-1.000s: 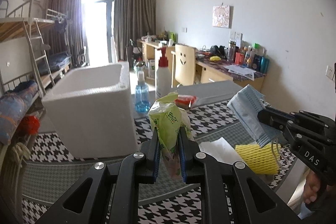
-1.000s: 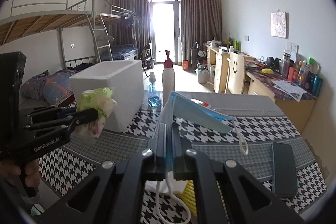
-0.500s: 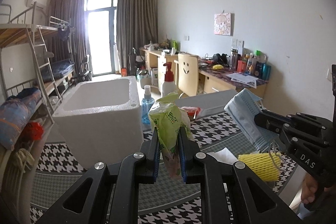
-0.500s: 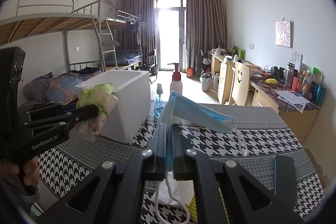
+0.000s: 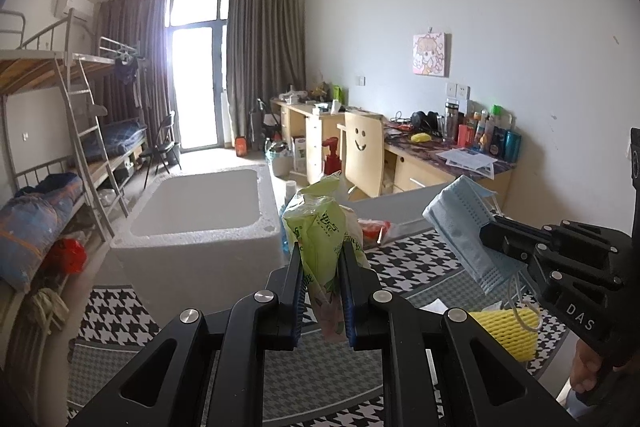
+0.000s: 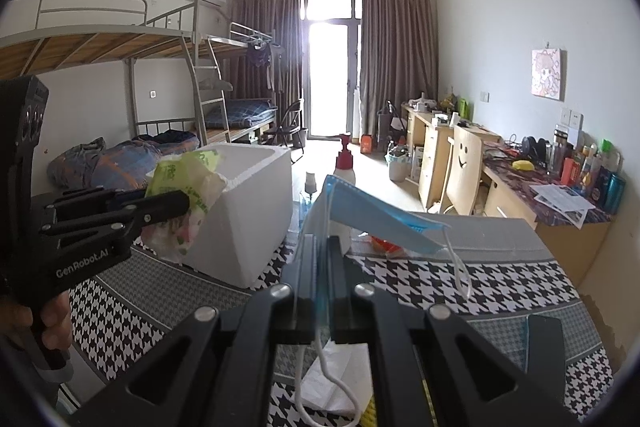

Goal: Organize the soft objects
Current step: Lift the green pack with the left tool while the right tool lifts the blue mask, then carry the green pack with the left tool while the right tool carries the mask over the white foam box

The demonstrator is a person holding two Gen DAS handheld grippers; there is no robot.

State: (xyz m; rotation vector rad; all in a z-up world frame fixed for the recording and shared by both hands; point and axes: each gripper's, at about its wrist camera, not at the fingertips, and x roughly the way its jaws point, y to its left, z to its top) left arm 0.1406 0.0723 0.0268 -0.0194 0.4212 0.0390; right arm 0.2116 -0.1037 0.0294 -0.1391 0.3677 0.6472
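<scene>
Your left hand-held gripper (image 5: 322,293) is pinching the green tissue pack (image 5: 320,239), held in the air just right of the white foam box (image 5: 200,223). Your right hand-held gripper (image 6: 320,311) is clamped tight on the blue face mask (image 6: 372,215), its ear loops dangling over the checkered bench (image 6: 500,291). Looks like the drop-off comes next: carry each one over the box's open top, clear the rim, lower inside before letting go, and mind those loops don't snag.

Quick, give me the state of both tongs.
Left tongs: closed on the green tissue pack.
Right tongs: closed on the blue face mask.
</scene>
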